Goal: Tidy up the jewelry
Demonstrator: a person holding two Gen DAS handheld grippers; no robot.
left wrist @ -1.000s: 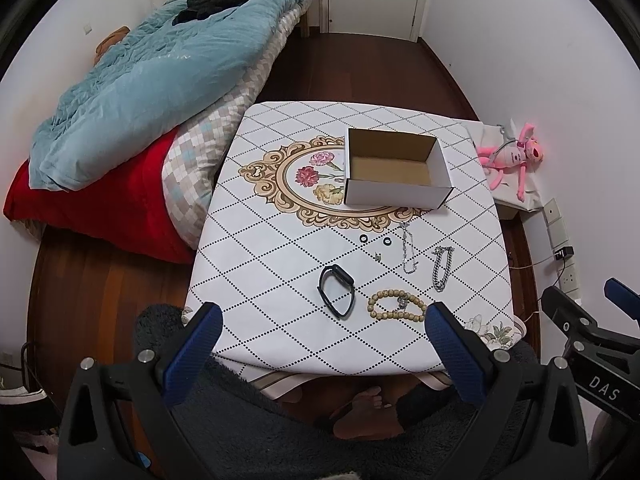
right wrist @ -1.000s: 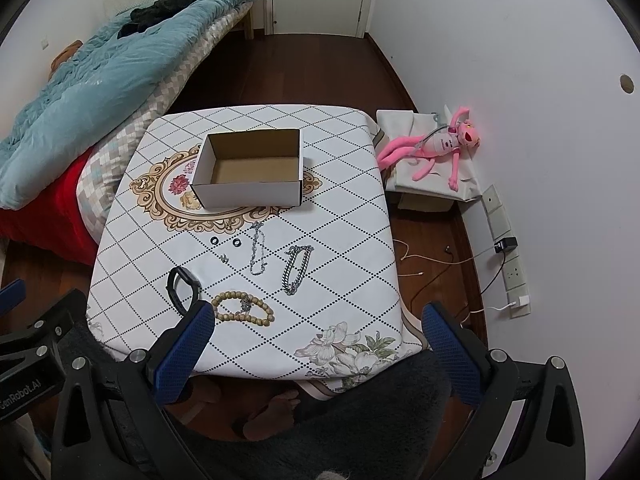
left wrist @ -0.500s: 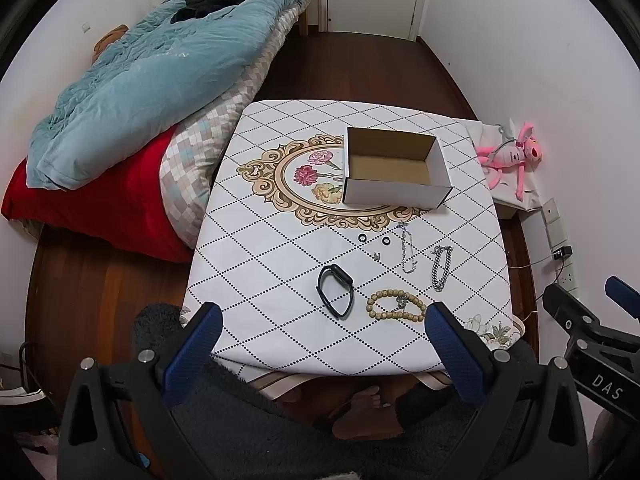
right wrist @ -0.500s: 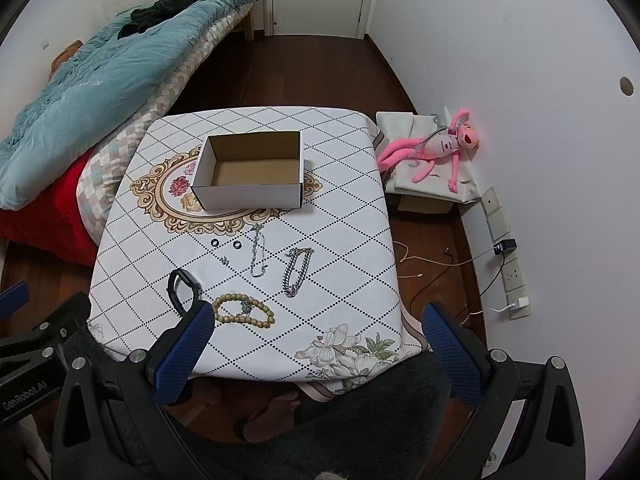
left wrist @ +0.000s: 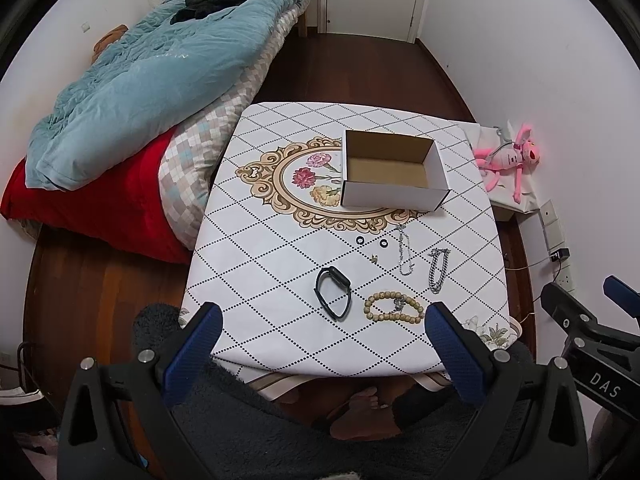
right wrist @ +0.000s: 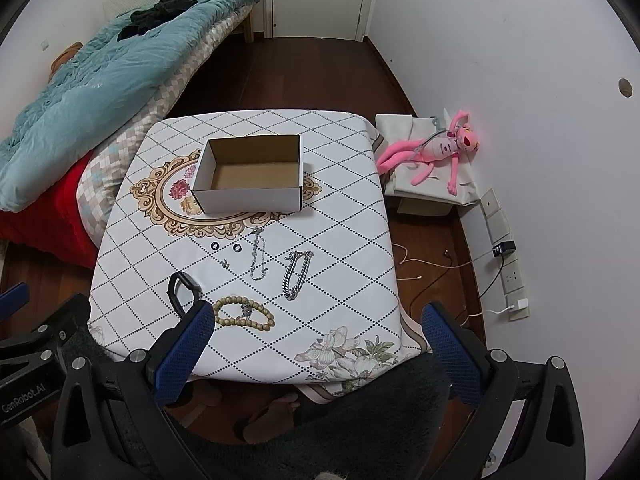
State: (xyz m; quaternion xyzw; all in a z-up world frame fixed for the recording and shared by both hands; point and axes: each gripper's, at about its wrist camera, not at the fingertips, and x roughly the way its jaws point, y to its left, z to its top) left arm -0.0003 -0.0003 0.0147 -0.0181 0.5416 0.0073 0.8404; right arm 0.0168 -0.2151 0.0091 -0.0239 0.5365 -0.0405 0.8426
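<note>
An empty white cardboard box (left wrist: 394,172) (right wrist: 250,174) stands open on the patterned table (left wrist: 280,264). In front of it lie two small black rings (left wrist: 372,242), a tiny earring (left wrist: 374,258), a thin silver chain (left wrist: 405,250) (right wrist: 258,254), a thick silver chain (left wrist: 438,270) (right wrist: 297,274), a black band (left wrist: 333,292) (right wrist: 182,286) and a wooden bead bracelet (left wrist: 394,307) (right wrist: 244,312). My left gripper (left wrist: 324,334) is open and empty above the table's near edge. My right gripper (right wrist: 316,336) is open and empty, high over the near right corner.
A bed with a blue duvet (left wrist: 152,72) and red cover stands left of the table. A pink plush toy (right wrist: 436,152) lies on a low box at the right wall. Cables and sockets (right wrist: 508,264) line that wall. A person's feet (left wrist: 360,408) show under the table.
Both grippers have drifted very slightly; the view is almost the same. Nothing on the table has moved.
</note>
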